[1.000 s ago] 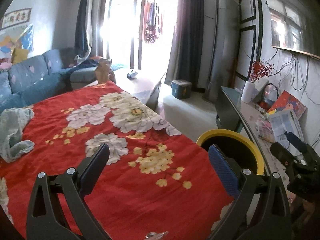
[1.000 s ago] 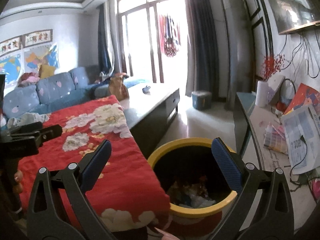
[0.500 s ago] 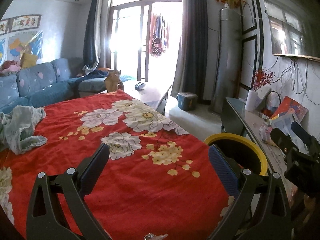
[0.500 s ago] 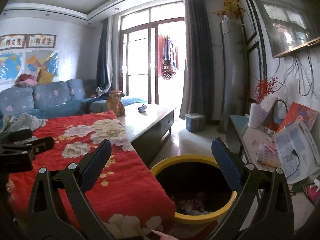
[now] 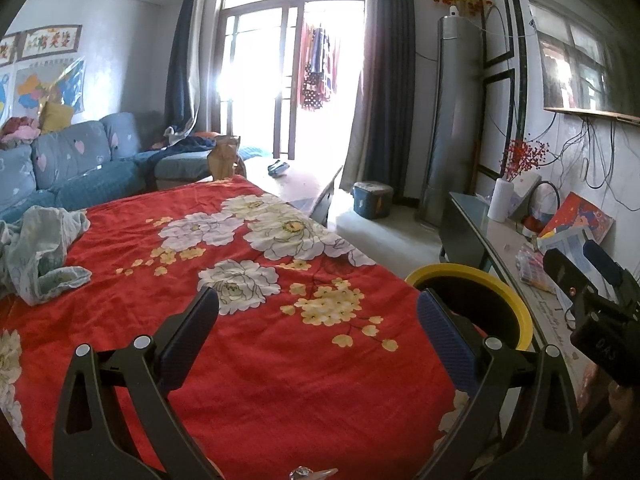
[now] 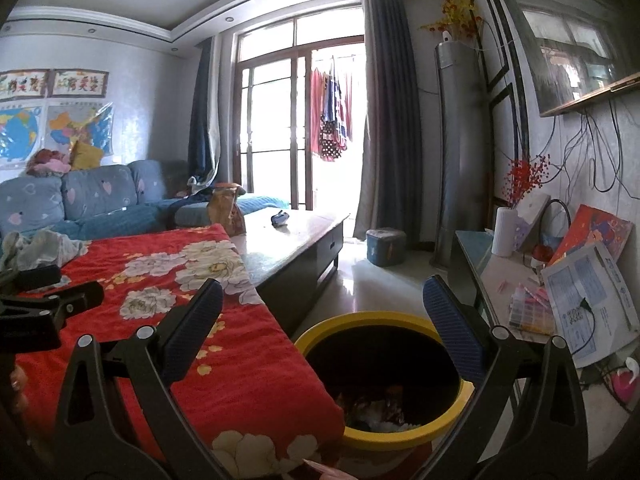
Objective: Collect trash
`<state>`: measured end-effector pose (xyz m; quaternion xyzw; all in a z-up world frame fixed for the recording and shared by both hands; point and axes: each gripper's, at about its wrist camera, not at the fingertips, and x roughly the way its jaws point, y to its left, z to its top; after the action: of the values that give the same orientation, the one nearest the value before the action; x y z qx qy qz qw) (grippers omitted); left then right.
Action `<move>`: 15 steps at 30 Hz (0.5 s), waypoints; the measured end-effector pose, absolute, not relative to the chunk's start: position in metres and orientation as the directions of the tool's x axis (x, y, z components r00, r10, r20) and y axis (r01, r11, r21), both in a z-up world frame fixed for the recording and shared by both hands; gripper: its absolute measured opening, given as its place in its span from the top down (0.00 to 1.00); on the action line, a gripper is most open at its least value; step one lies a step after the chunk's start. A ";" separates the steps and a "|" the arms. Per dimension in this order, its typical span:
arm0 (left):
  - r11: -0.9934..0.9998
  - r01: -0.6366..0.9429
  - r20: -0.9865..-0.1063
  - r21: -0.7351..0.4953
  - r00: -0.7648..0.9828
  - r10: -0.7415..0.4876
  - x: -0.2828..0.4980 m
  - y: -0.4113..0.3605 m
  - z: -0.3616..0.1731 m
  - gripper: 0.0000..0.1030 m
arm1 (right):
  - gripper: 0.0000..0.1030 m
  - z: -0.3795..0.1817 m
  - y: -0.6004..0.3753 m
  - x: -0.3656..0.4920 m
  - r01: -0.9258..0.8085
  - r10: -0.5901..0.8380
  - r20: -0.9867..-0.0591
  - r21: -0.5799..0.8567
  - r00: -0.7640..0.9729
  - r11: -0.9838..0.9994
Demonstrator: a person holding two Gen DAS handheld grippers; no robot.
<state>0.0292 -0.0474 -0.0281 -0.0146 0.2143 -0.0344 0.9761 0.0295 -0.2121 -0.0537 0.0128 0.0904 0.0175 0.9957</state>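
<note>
Hovering spread and empty, both tools flank the yellow-rimmed bin (image 6: 384, 376) beside the red floral cloth (image 5: 248, 320).

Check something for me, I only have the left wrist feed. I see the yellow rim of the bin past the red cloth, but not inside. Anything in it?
Observer: Yes. The right wrist view looks down into the bin, and there is crumpled trash at the bottom.
Operator: Is the right gripper carrying anything?
Observer: No. The right gripper is open with nothing between its fingers, above the bin's near side.
Operator: And my left gripper from that side?
Observer: The left gripper shows at the left edge over the red cloth, seen side-on; I cannot tell from there whether it is open.
</note>
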 end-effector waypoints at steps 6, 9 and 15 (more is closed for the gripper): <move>0.997 0.060 -0.417 -0.042 0.906 -0.072 0.029 -0.048 -0.028 0.06 | 0.11 -0.054 -0.212 0.030 -0.033 0.038 -0.181 0.027 0.983 0.999; 0.997 0.060 -0.418 -0.043 0.906 -0.072 0.030 -0.047 -0.028 0.06 | 0.11 -0.054 -0.212 0.030 -0.031 0.035 -0.178 0.027 0.983 0.999; 0.997 0.061 -0.417 -0.042 0.906 -0.073 0.029 -0.047 -0.028 0.06 | 0.11 -0.055 -0.213 0.030 -0.030 0.035 -0.178 0.028 0.983 0.999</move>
<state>0.0295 -0.0471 -0.0281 -0.0139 0.2142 -0.0342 0.9761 0.0295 -0.2131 -0.0548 0.0128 0.0894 0.0164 0.9958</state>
